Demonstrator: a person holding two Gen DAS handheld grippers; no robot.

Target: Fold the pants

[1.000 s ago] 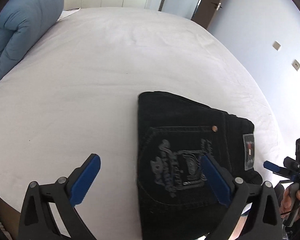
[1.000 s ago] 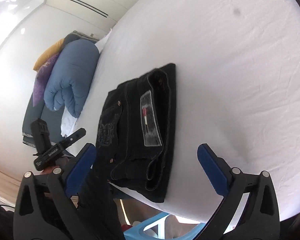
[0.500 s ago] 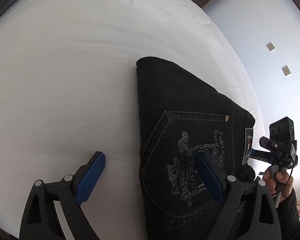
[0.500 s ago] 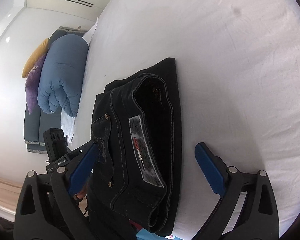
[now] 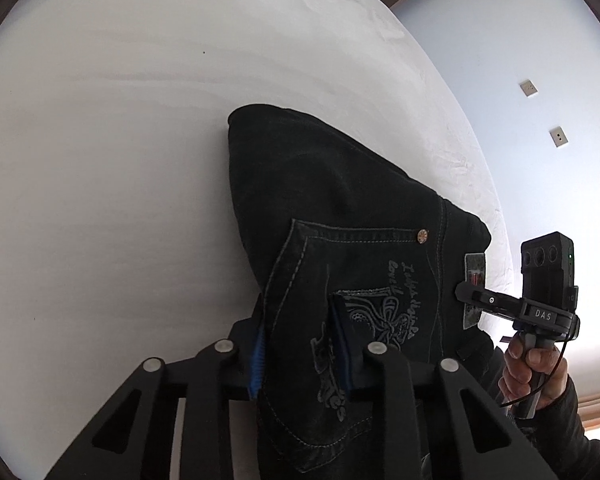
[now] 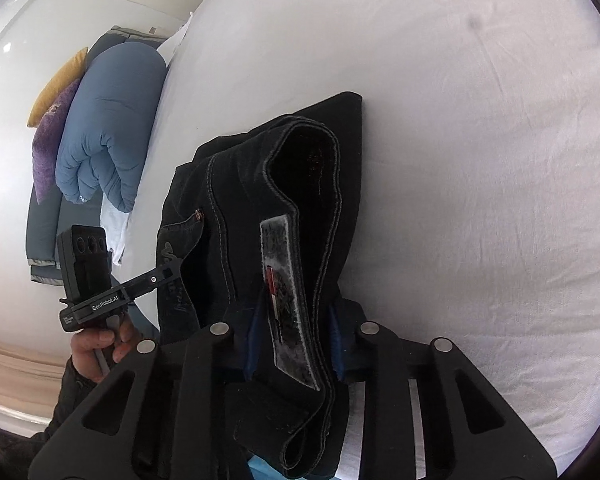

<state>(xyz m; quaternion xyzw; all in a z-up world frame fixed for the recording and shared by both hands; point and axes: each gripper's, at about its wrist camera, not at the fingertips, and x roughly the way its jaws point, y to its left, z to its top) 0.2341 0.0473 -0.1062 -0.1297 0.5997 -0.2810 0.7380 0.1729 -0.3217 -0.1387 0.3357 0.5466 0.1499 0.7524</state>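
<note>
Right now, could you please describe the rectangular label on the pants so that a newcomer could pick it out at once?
Start from the wide white bed; the folded black pants lie at its near edge, clamped by the right gripper. Along their waistband, between that gripper's fingers, runs the grey label. It is the only pale strip on the dark denim, with a small red mark at its middle.

White bed [image 6: 480,160], blue duvet [image 6: 108,136], pale walls [image 5: 520,40].
</note>
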